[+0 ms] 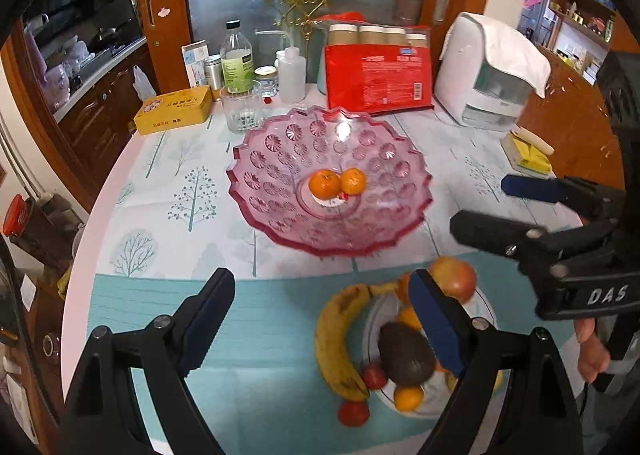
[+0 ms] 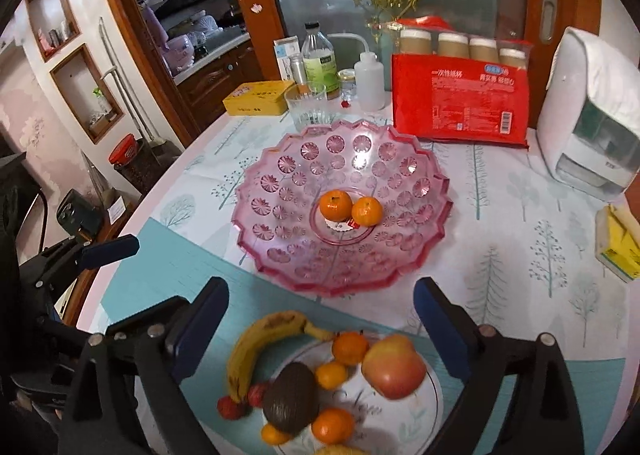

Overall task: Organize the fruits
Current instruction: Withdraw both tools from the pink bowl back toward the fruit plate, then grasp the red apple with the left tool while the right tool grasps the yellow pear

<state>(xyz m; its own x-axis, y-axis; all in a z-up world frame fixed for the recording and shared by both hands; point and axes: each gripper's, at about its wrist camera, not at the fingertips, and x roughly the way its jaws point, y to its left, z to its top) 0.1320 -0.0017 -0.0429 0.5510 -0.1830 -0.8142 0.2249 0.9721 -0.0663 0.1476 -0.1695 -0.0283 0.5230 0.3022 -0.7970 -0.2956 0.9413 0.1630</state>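
Note:
A pink cut-glass bowl (image 1: 280,159) (image 2: 280,191) stands mid-table with two mandarins (image 1: 324,184) (image 2: 336,206) side by side at its centre. In front of it a white plate (image 2: 400,415) carries a banana (image 2: 248,351), an apple (image 2: 394,367), a dark avocado (image 2: 290,401), several mandarins and small red fruits (image 2: 230,407). My left gripper (image 1: 322,285) hangs open above the plate's left side, nothing between its fingers. My right gripper (image 2: 320,293) (image 1: 482,203) is open too, over the plate's near rim, and holds nothing.
Along the back stand a red pack of paper cups (image 1: 380,75), a white appliance under a cloth (image 1: 480,83), a drinking glass (image 1: 241,107), a yellow tin (image 1: 174,109) and bottles. A yellow tissue pack (image 1: 528,155) lies far right. The table's edge curves along the left.

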